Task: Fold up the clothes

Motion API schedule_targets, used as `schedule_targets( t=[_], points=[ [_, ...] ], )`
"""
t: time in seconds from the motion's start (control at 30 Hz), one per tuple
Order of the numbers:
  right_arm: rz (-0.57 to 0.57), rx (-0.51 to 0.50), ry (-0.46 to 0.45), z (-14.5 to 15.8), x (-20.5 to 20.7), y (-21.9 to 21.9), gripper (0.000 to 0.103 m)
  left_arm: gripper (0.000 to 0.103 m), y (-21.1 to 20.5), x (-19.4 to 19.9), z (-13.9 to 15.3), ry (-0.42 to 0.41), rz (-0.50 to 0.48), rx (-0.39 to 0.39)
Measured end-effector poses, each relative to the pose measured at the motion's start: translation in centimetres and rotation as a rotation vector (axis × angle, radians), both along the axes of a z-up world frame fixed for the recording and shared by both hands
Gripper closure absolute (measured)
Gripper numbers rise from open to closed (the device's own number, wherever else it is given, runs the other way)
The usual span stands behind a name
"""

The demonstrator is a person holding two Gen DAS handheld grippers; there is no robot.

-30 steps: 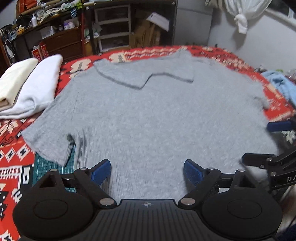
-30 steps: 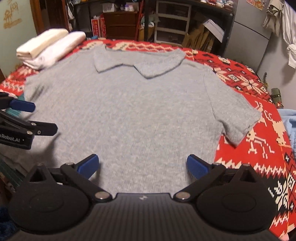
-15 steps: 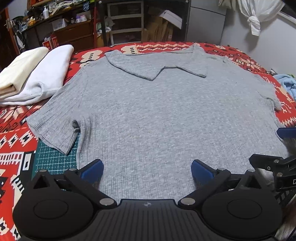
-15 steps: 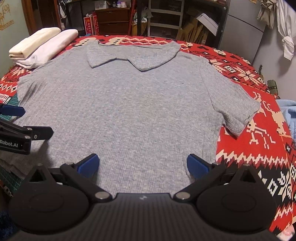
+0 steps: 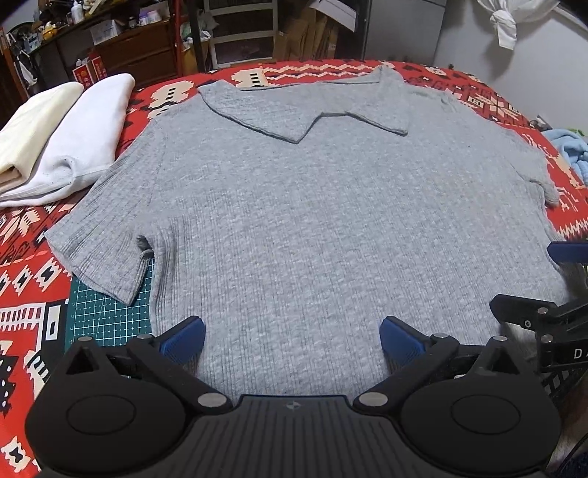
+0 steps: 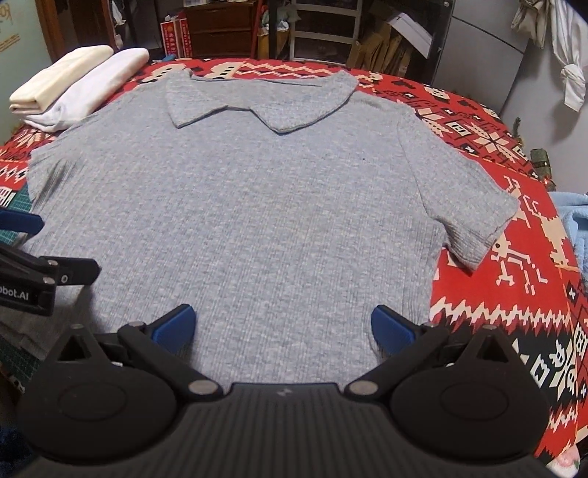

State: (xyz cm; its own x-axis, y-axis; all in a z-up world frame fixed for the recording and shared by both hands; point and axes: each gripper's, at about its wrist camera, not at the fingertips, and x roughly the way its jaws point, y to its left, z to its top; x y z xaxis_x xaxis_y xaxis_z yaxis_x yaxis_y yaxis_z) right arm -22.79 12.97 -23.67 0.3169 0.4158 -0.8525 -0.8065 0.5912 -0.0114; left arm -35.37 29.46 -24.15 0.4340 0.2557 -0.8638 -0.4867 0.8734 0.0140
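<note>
A grey ribbed short-sleeved shirt [image 5: 312, 206] with a collar lies spread flat, collar at the far side, on a red patterned blanket [image 5: 25, 264]. My left gripper [image 5: 292, 340] is open over the shirt's near hem, left of centre, blue pads wide apart with nothing between them. In the right wrist view the same shirt [image 6: 257, 206] fills the middle, and my right gripper [image 6: 281, 327] is open over the near hem toward the right side. Each gripper shows at the edge of the other's view.
Two folded pale garments [image 5: 62, 136] are stacked at the far left. A green cutting mat [image 5: 106, 312] shows under the left sleeve. A light blue cloth [image 5: 569, 150] lies at the right edge. Shelves, drawers and boxes [image 6: 323, 33] stand beyond the far side.
Both cameras have pitched and shifted slightly, so the shirt sits more squarely in view. Both grippers stay open above the hem; the shirt has not moved.
</note>
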Motion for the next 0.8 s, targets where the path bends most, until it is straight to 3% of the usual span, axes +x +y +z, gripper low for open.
schedule_targets(
  t=[0.07,0.13,0.17,0.37,0.43,0.5,0.6,0.8],
  points=[
    [-0.002,-0.018,0.022,0.3,0.2,0.1,0.001,0.003,0.3,0.2,0.2,0.015,-0.001,-0.005],
    [-0.019,-0.003,0.025,1.2,0.4,-0.2,0.003,0.024,0.9,-0.1,1.0,0.018,0.028,-0.015],
    [-0.034,0.02,0.018,1.9,0.5,-0.6,0.004,0.027,1.5,-0.6,1.5,0.006,0.043,-0.028],
    [-0.163,0.151,0.035,5.7,2.4,-3.2,0.013,0.028,7.6,-5.1,5.7,-0.147,0.213,-0.021],
    [-0.213,0.183,0.059,6.5,3.2,-4.2,0.015,0.036,10.6,-6.6,6.3,-0.171,0.283,-0.018],
    [-0.258,0.208,0.077,6.9,4.0,-5.1,0.021,0.046,13.8,-7.8,6.3,-0.178,0.356,-0.005],
    [-0.304,0.214,0.08,7.2,4.6,-5.6,0.03,0.052,18.0,-9.1,5.6,-0.183,0.411,0.018],
    [-0.346,0.188,0.088,7.3,3.9,-5.5,0.041,0.066,22.2,-8.1,3.0,-0.15,0.395,0.053]
  ],
)
